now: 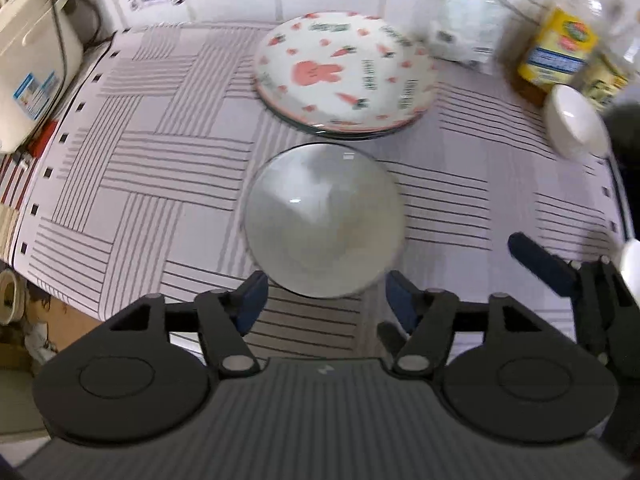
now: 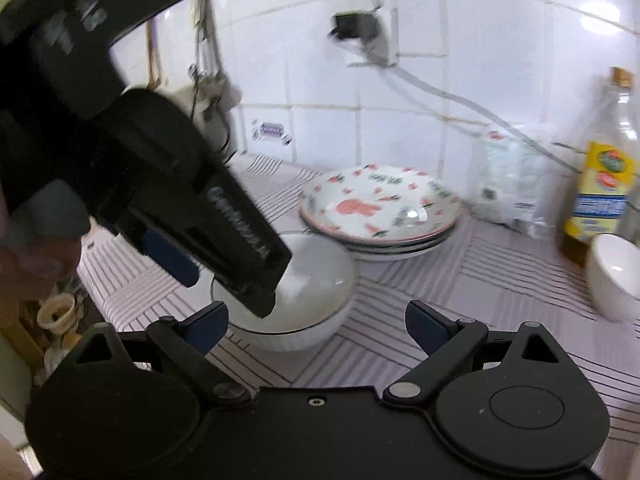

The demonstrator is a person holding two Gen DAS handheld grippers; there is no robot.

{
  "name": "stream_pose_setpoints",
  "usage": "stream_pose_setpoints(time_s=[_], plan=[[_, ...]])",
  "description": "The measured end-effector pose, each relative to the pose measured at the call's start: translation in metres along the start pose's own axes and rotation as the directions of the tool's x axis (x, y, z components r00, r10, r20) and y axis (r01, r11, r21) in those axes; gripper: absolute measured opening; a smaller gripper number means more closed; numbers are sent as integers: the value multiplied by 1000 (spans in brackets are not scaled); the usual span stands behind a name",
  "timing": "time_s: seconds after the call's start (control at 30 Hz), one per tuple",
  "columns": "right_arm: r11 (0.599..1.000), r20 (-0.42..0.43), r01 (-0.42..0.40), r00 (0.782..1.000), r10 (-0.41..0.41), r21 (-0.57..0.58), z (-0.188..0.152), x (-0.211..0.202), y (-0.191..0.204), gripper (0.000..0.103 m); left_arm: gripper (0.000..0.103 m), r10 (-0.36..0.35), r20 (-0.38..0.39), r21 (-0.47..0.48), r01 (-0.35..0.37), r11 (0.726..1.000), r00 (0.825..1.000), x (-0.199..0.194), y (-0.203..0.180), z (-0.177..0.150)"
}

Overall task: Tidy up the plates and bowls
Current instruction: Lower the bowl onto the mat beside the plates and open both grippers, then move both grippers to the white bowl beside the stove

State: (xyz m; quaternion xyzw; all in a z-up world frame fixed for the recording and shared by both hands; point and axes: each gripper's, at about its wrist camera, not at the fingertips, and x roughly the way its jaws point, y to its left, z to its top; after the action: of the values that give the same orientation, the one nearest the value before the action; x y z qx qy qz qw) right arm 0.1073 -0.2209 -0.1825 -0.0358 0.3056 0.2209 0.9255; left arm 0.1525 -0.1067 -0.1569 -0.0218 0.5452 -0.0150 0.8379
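From the left wrist view, a striped cloth covering the tabletop (image 1: pixel 132 152) is seen from above. The left claw (image 1: pixel 326 300) is held released, its blue-padded fingers spread wide just short of the near rim of a pale, glossy white bowl (image 1: pixel 324 224); nothing is gripped. The spread appears to be set for taking this bowl by its rim. The bowl stands upright near the middle of the cloth, round and plain. Just behind it, almost touching, a stack of plates (image 1: pixel 346 76) is set, the top one white with a pink rabbit and small carrots, and darker rims are visible beneath. A smaller white bowl (image 1: pixel 576 124) is placed well apart at the right edge, beside a yellow-labelled bottle (image 1: pixel 556 52). Part of the right claw (image 1: pixel 544 264) is glimpsed at the lower right.

From the right wrist view, the right claw (image 2: pixel 316 320) is likewise held released and empty, fingers wide apart above the cloth. The white bowl (image 2: pixel 304 320) is shown to have ribbed outer sides and a dark rim line. The left claw (image 2: pixel 224 276) is seen hanging over its left side, partly hiding it; contact cannot be told. The plate stack (image 2: pixel 380 212) is kept behind it near the tiled wall, seemingly already gathered, while the small bowl (image 2: pixel 612 272) is left apart at the right, by the bottle (image 2: pixel 604 184).
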Motion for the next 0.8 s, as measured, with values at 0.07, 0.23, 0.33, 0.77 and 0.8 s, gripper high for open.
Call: stream_pose_setpoints(time_s=[0.07, 0.23, 0.33, 0.77, 0.8], plan=[[1000, 20, 29, 999, -29, 9, 1, -18, -7, 97, 69, -19, 12, 29, 19, 999, 1000, -11, -13, -2], [994, 37, 106, 994, -107, 25, -3, -57, -24, 97, 81, -57, 43, 132, 51, 990, 997, -36, -51, -6], [985, 31, 166, 985, -167, 39, -9, -78, -35, 97, 90, -91, 52, 188, 79, 979, 995, -48, -72, -9], [879, -21, 416, 906, -423, 235, -60, -152, -90, 100, 96, -152, 11, 379, 137, 915, 988, -49, -171, -23], [868, -29, 431, 898, -438, 246, -64, -154, -94, 100, 96, -157, 8, 388, 141, 911, 988, -47, -178, -24]])
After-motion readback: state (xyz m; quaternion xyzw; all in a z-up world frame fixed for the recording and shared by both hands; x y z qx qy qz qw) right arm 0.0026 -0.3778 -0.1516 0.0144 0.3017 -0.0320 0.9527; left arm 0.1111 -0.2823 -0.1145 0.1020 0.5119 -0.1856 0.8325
